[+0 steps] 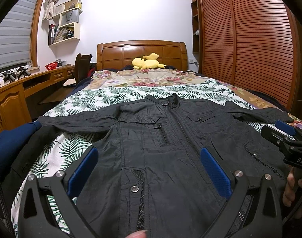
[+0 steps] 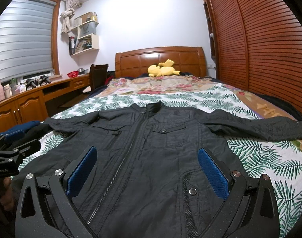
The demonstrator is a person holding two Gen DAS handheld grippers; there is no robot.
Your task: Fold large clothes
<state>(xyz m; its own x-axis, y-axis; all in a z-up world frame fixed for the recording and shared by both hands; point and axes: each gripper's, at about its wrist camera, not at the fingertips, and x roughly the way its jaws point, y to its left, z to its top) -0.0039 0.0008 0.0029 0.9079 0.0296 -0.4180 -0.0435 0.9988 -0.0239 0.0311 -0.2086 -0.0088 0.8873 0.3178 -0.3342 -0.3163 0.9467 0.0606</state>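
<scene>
A black zip jacket point(image 1: 170, 138) point(image 2: 151, 148) lies flat and face up on the bed, collar toward the headboard, both sleeves spread out sideways. My left gripper point(image 1: 149, 154) hovers open over the jacket's lower left half, blue pads wide apart, nothing between them. My right gripper point(image 2: 147, 154) hangs open over the lower right half, also holding nothing. Each gripper shows in the other's view: the right gripper point(image 1: 285, 136) at the right edge with a hand under it, the left gripper point(image 2: 10, 144) at the left edge.
The bed carries a leaf-print sheet point(image 1: 91, 99) and a floral quilt point(image 1: 151, 77). A yellow plush toy point(image 1: 147, 62) lies by the wooden headboard point(image 1: 141, 52). Dark blue and black clothes point(image 1: 14, 144) are heaped at the bed's left. A desk point(image 1: 32, 83) runs left, a slatted wardrobe point(image 1: 250, 39) right.
</scene>
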